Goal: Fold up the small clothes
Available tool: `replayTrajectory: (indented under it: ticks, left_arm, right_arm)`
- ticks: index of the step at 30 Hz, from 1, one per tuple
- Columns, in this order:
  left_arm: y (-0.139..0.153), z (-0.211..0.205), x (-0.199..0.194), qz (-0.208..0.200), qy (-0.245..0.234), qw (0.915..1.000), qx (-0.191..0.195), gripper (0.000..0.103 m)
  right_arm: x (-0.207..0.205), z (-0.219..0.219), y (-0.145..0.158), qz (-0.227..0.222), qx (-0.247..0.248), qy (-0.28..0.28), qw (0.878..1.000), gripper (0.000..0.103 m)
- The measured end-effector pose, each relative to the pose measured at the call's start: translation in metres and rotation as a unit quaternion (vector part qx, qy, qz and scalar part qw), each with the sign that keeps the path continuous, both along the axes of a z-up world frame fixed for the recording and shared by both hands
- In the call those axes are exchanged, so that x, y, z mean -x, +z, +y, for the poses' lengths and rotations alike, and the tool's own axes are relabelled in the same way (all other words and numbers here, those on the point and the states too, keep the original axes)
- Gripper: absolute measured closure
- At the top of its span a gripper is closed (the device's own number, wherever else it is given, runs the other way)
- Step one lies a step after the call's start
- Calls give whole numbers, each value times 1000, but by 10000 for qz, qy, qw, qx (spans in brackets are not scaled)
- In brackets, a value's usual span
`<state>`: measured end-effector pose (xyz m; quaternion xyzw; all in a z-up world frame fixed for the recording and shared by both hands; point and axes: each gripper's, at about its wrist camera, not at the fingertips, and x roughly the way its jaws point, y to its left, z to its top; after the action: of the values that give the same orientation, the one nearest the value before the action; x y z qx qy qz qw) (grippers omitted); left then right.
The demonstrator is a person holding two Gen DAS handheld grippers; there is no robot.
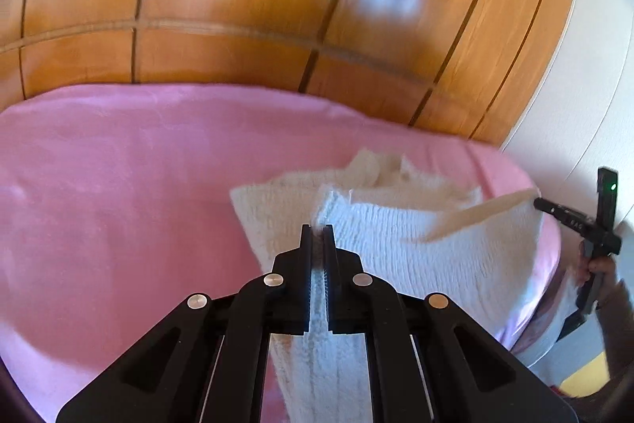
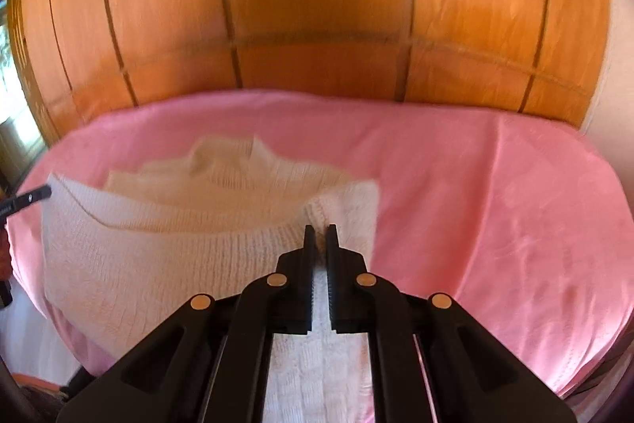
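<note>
- Lying on the pink sheet (image 2: 475,185), the white knit garment (image 2: 158,256) has its near edge lifted by both tools, its far part resting on the sheet.
- The left gripper (image 1: 317,229) has its 2 fingers pressed together on one corner of the near hem.
- The right gripper (image 2: 321,229) pinches the other corner, fabric caught between its fingers.
- A wooden panelled wall (image 1: 237,26) stands behind the bed.
</note>
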<state>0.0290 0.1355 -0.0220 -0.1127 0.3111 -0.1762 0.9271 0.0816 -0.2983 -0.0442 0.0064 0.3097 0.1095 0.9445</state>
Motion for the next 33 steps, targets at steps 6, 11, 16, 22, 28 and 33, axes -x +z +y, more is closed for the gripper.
replayTrajectory:
  ticks: [6,11,16,22,28,33]
  left_arm:
    - [39,16,-4,-348,168,9982,465,99]
    - [42,-3,-60,-205,434,9988,26,99]
    - [25,-14,-123,114,672,9973,-257,99]
    - [-13,-9,-179,699,991,9920,-340,99]
    - [-35,-17,-222,967,1248,9852,-660,100]
    - [-66,-17,-241,1410,1455,9736,-1047,103]
  right_arm:
    - [-4,-19,40,-514,-235,-264,9981,99]
    - [-56,-14,37,-484,13,-455,9978,99]
    - [-114,-10,19,-232,116,-692,9973,99]
    - [-175,-2,-22,205,407,-919,9947,99]
    - [-218,-3,-58,553,525,-1253,9892,99]
    - [-232,6,-95,1071,854,-1094,9845,99]
